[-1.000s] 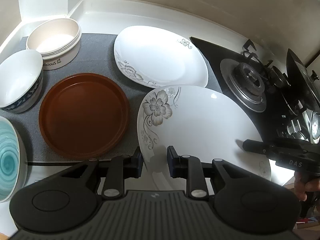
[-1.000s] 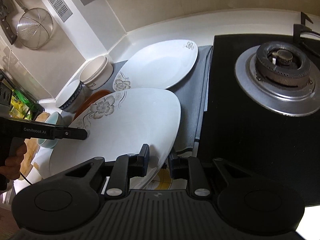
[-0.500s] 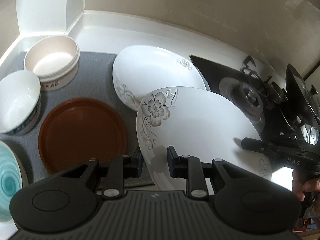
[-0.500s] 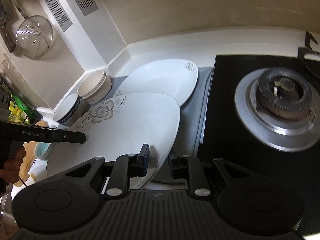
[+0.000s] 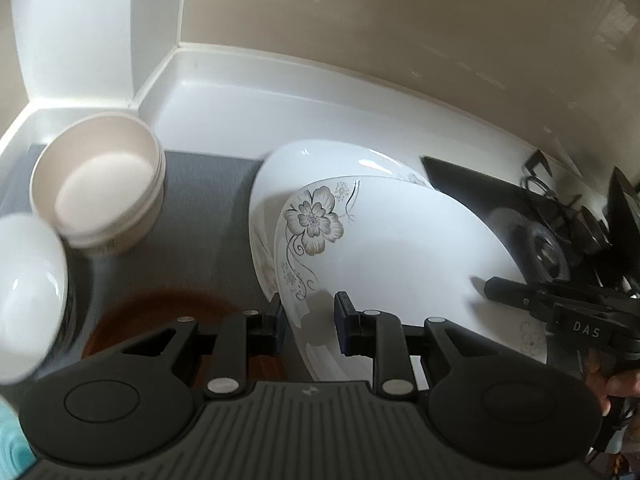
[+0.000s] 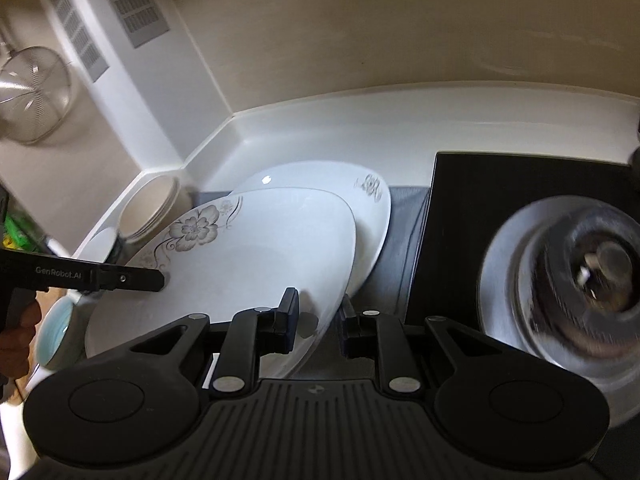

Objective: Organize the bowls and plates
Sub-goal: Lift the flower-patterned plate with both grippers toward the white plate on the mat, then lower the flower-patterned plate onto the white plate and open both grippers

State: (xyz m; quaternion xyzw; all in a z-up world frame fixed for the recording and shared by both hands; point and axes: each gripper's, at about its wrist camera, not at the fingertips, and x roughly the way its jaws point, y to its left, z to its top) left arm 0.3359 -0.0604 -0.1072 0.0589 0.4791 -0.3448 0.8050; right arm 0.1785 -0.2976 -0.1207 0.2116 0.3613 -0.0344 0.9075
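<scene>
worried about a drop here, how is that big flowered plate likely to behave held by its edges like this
The flowered plate looks glazed and glossy, so it may slip between the left gripper and right gripper. Probably stiff, so no sagging. Likely ceramic, so it could chip against the second plate below.

Plates: three, being two white floral plates, one (image 5: pixel 400 248) above the other (image 5: pixel 288 168), and one brown plate (image 5: pixel 160 308). Bowls: three, being one cream bowl (image 5: pixel 100 196), one white bowl (image 5: pixel 28 296) and one teal bowl (image 6: pixel 56 328). Grippers: two, left (image 5: pixel 308 322) and right (image 6: pixel 318 320). Mat: one, grey (image 5: pixel 208 216). Burner: one in full view (image 6: pixel 580 280). Strainer: one, on the wall (image 6: pixel 28 100). Vent grilles: two (image 6: pixel 132 4).
</scene>
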